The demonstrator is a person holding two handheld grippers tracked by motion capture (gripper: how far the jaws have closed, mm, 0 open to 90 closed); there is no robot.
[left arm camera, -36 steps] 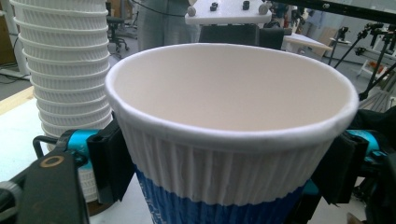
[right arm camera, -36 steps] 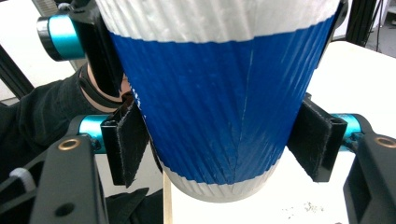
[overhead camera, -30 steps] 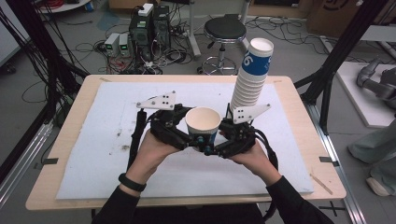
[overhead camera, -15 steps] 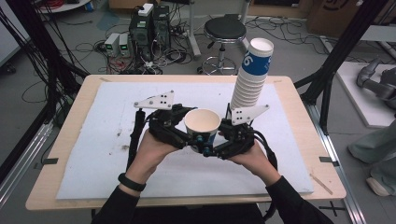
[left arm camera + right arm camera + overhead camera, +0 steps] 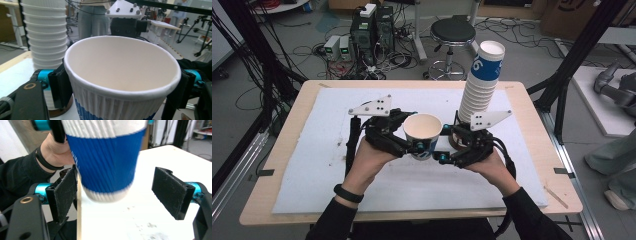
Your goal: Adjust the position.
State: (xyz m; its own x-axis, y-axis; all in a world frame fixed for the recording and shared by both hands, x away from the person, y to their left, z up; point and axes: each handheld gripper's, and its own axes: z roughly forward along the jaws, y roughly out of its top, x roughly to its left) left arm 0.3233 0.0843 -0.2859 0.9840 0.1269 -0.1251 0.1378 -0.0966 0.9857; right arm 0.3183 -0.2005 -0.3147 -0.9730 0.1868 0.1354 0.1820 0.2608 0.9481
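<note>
A ribbed paper cup with a blue band is held upright above the white mat, between my two hands. My left gripper is shut on the paper cup; in the left gripper view its pads press the cup just under the rim. My right gripper stands open around the cup's lower part, with its left pad close to the cup and the right pad clearly apart. A tall stack of the same cups stands on the mat just behind the right gripper.
A white mat covers most of the wooden table. Past the far edge, a stool and computer boxes stand on the floor. Black frame posts rise at both sides.
The cup and my left gripper have shifted slightly to the left. The right gripper and the stack have hardly moved.
</note>
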